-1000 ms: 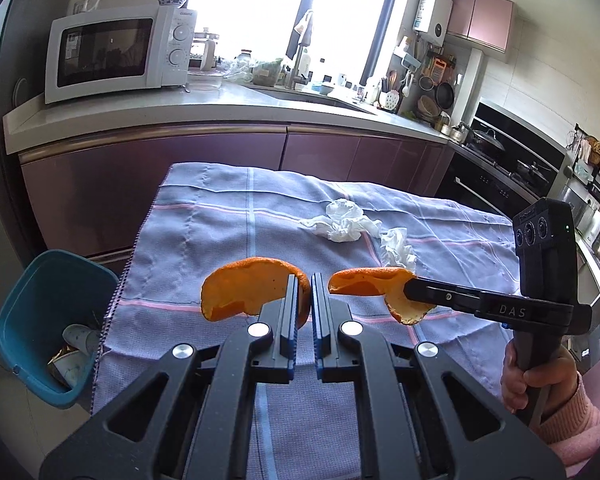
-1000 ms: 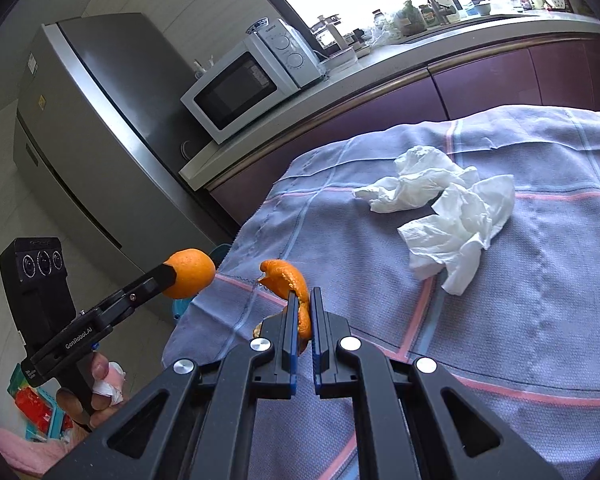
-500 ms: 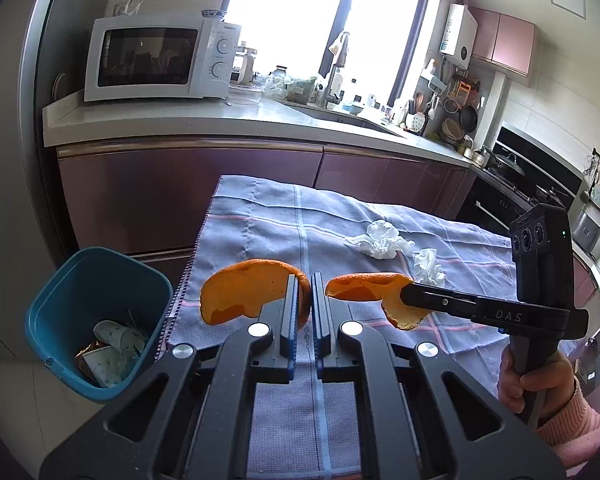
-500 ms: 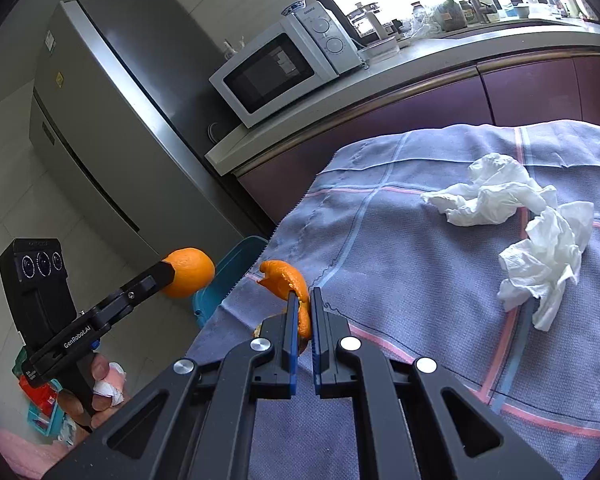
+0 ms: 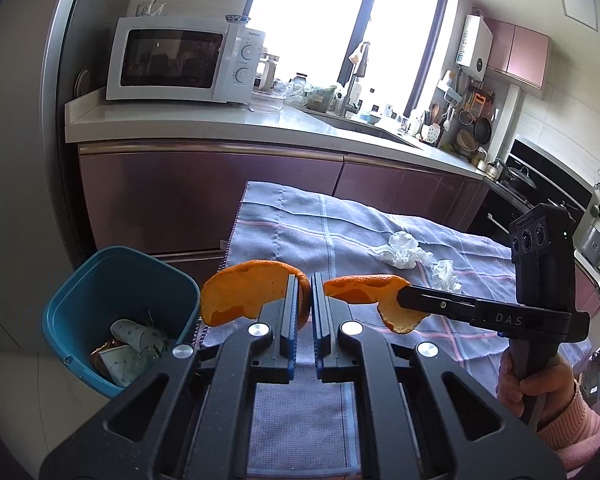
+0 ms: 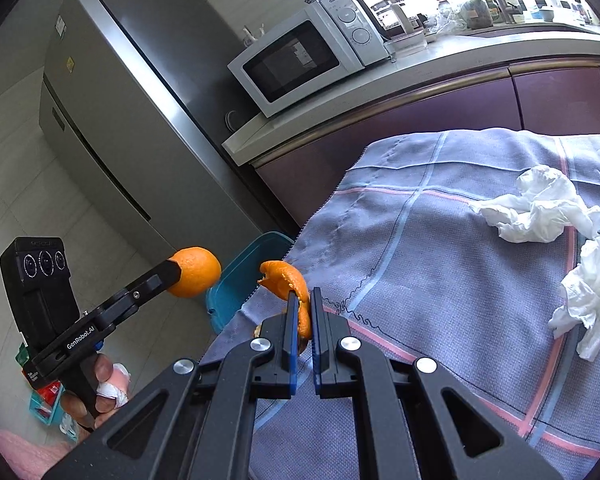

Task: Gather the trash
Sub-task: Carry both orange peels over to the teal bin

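Both tongs clamped on peel: left tongs point(image 5: 303, 294) w/ orange peel half point(image 5: 244, 296), right tongs point(image 6: 305, 310) w/ curled peel strip point(image 6: 286, 280); teal bin point(image 5: 100, 280) lower left.

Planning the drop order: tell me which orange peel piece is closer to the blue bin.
The peel in the left gripper, the broad rounded piece, hangs right beside the blue bin. The curled piece in the right gripper is over the cloth.

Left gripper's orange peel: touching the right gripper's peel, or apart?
Apart. The right wrist view shows it: the left gripper's orange peel and the right gripper's peel hang with the teal bin showing through the gap between them.
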A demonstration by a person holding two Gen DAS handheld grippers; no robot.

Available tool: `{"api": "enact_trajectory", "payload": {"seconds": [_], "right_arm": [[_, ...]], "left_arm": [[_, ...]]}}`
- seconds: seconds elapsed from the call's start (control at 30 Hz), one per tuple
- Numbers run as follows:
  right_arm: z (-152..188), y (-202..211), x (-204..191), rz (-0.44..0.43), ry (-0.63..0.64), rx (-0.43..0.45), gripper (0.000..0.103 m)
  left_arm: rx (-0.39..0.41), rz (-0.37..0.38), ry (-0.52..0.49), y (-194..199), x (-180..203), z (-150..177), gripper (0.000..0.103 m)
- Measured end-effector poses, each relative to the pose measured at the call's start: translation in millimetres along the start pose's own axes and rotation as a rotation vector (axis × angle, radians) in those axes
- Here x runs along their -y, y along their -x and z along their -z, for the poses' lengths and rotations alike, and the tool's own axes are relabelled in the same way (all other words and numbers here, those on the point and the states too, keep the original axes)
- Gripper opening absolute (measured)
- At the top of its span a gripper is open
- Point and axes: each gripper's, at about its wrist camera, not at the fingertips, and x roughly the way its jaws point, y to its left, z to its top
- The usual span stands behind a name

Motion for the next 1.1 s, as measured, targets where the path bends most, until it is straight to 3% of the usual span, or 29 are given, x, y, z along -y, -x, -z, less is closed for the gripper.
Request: {"api": "enact_trajectory", "payload": {"seconds": [1.1], "right_arm": [[-31.3,-70.4,-55.8,-0.06,0.114,-0.09,0.005]], "left_arm": [[0.036,-0.12,0.045,16.7,-67.9,-14.5,0.007]]}}
